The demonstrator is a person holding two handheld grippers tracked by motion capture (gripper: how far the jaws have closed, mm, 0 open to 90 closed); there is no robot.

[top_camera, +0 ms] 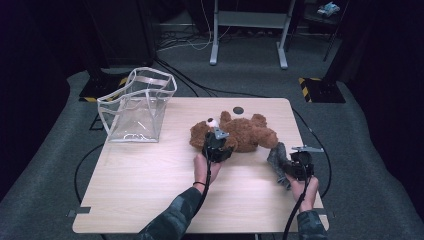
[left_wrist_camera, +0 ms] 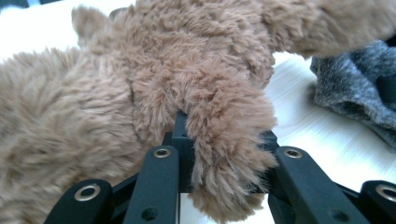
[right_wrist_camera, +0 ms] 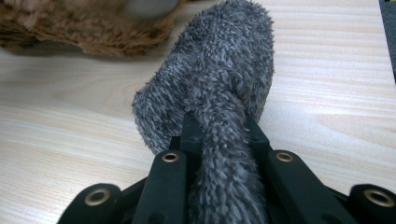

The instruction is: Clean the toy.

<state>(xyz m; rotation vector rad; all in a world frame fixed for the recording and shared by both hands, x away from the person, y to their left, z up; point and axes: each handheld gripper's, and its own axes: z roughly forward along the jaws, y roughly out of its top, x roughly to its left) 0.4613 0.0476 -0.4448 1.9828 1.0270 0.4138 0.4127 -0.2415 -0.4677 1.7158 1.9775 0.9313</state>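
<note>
At the near edge of the table (top_camera: 150,210), the person's forearms enter from below, each hand bearing a gripper. The right gripper (top_camera: 299,167) has its jaws closed narrowly on a grey fuzzy sock (right_wrist_camera: 219,93), pinched by one end, the rest lying on the wood. The left gripper (top_camera: 216,150) has its jaws clamped on a paw of the brown teddy bear (top_camera: 240,132), which lies at the table's middle, just beside the sock. Farther back and to the left, a clear plastic bag (top_camera: 137,105) stands open, well apart from both. Beyond the table, a metal stand (top_camera: 248,30) rests on the floor.

Step in hand, by judgement: both soft items are gripped, and the bear's limb is being raised clear of the surface, probably to receive the sock or to go to the bag. The next move calls for a firm hold on the plush, since fur may slip.

The left gripper view shows the paw (left_wrist_camera: 229,140) wedged between the jaws, a contact hidden by the gripper body in the high view. The right gripper view shows the sock's bunched fabric between the jaws.
</note>
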